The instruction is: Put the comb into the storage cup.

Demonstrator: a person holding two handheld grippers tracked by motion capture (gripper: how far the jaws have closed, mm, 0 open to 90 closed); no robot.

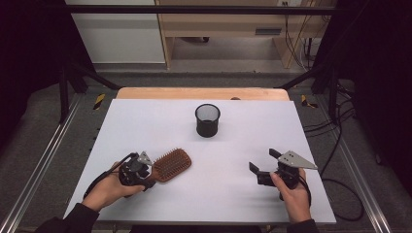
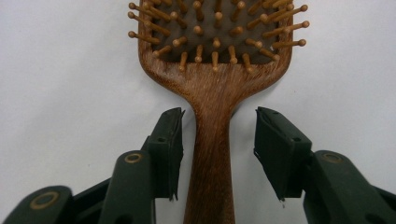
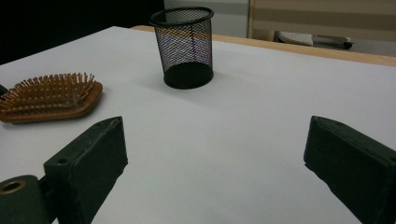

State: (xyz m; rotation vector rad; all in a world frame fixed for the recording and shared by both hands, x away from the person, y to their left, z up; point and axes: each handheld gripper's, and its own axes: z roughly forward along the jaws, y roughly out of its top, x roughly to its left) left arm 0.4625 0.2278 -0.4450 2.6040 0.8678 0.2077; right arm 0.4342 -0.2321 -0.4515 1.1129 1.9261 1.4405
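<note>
A wooden paddle hairbrush point(image 1: 172, 164) lies bristles up on the white table at the front left, its handle pointing toward the person. In the left gripper view, the brush handle point(image 2: 212, 154) runs between the jaws of my left gripper point(image 2: 219, 114). The left pad sits close beside the handle and the right pad stands apart from it, so neither presses. In the high view, a hand holds my left gripper point(image 1: 145, 180) at the handle end. At the front right, my right gripper point(image 1: 263, 159) is open with nothing between its jaws point(image 3: 215, 123). It faces the brush point(image 3: 51, 95).
A black mesh cup point(image 1: 207, 120) stands upright at the middle back of the white table top point(image 1: 160, 126), also ahead in the right gripper view point(image 3: 184, 44). A wooden strip point(image 1: 201, 93) edges the table's far side. Cables trail on the floor to the right.
</note>
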